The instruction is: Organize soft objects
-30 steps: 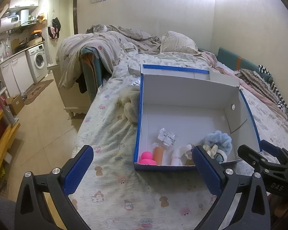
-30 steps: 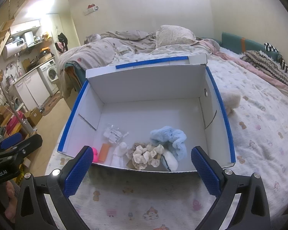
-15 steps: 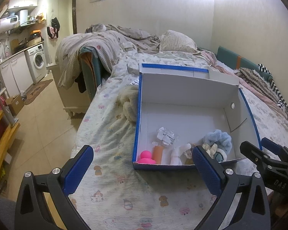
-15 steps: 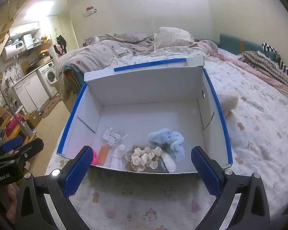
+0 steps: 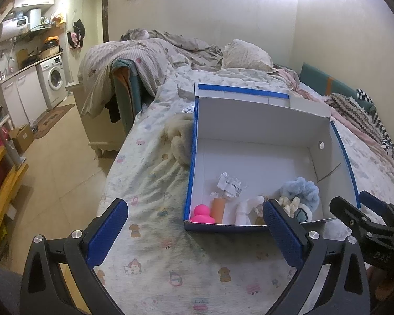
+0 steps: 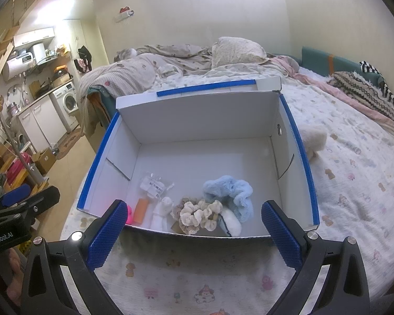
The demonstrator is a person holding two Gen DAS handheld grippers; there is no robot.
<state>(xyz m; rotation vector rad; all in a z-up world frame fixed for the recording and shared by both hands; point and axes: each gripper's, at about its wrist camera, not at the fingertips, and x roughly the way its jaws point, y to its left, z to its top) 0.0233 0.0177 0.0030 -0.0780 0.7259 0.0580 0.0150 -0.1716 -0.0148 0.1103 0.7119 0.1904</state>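
Note:
A white box with blue edges [image 6: 197, 120] [image 5: 262, 115] lies open on the bed. Along its near wall sit a pink toy [image 5: 201, 213], an orange tube [image 6: 141, 211], a small white plush [image 6: 161, 214], a cream scrunchie [image 6: 199, 214], a blue fluffy scrunchie [image 6: 229, 197] and a crumpled label packet [image 6: 153, 187]. A cream plush [image 5: 177, 141] lies on the sheet left of the box; another [image 6: 312, 139] lies to its right. My left gripper [image 5: 194, 233] is open and empty, short of the box's near left corner. My right gripper [image 6: 194, 233] is open and empty before the near wall.
The bed sheet [image 5: 170, 262] has a cartoon print. Piled duvets and a pillow [image 6: 236, 50] lie at the far end. A striped blanket [image 6: 367, 89] lies along the right wall. The floor, washing machine [image 5: 53, 81] and a yellow rack [image 5: 2, 183] are to the left.
Both grippers have drawn back slightly from the box, and the view has shifted a little. Both stay open and empty. The objects in the box have not moved.

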